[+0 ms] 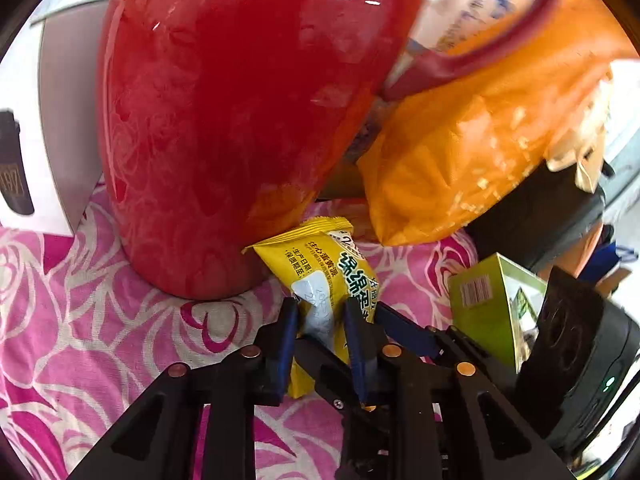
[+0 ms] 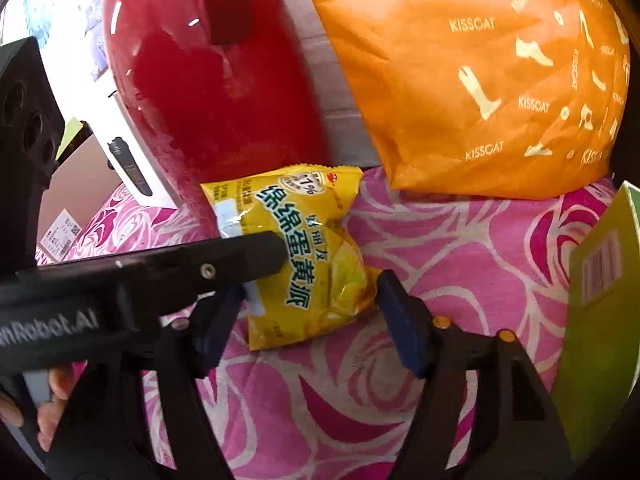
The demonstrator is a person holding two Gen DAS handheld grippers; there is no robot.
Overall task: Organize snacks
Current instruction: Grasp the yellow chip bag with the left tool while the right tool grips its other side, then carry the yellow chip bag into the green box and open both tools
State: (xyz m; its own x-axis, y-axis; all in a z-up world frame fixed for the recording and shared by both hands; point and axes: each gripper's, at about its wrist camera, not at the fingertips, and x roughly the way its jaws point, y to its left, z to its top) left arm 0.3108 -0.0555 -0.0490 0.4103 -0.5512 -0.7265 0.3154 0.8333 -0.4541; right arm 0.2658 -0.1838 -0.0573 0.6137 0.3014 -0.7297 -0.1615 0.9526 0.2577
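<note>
A yellow snack packet (image 1: pixel 328 264) (image 2: pixel 304 232) with green lettering lies on the pink floral cloth (image 1: pixel 100 320), its far end against the foot of a red translucent basket (image 1: pixel 224 120) (image 2: pixel 224 100). My left gripper (image 1: pixel 322 320) is shut on the packet's near end, with one blue pad on each side. In the right wrist view its black finger (image 2: pixel 260 256) reaches in from the left onto the packet. My right gripper (image 2: pixel 310 292) stands open, and its fingers straddle the packet's lower end without touching it.
An orange KISSCAT bag (image 2: pixel 480 80) (image 1: pixel 480 152) leans behind the packet, beside the basket. A green box (image 2: pixel 596 300) (image 1: pixel 488 304) stands at the right. A white box (image 1: pixel 60 120) printed with a black device sits left of the basket. A hand (image 2: pixel 52 400) holds the left gripper.
</note>
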